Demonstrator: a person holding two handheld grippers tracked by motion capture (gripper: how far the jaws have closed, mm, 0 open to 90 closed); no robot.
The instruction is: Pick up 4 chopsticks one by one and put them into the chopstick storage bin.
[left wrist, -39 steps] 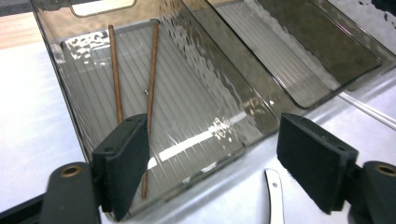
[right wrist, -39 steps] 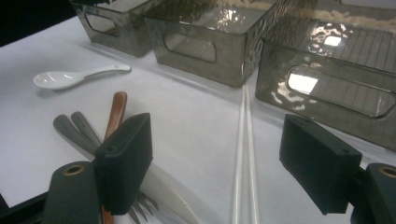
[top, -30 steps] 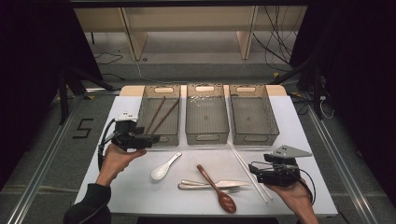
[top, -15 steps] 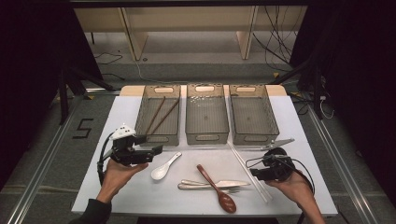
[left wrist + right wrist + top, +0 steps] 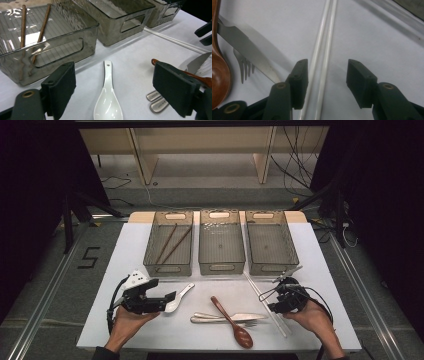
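Low in the left half of the high view, the left gripper lies nearly level in the person's left hand, its tips at the bowl of a glossy white ceramic soup spoon. In the left gripper view its two black jaws stand wide apart at the lower corners, and the spoon lies flat on the white tabletop between them, handle pointing up the frame, with neither pad touching it.

At the lower right of the high view, the right gripper sits over a pair of long white plastic chopsticks that run diagonally from just below the right-hand bin down toward the bottom edge. In the right gripper view the chopsticks pass up the middle of the frame between the jaws, close beside the left one; the jaws have just been closing but are apart, with a clear gap on the right side.

Between the two grippers lie a brown wooden spoon, a steel knife and a steel fork. Three smoky transparent plastic bins stand in a row above; the leftmost bin holds two brown wooden chopsticks.
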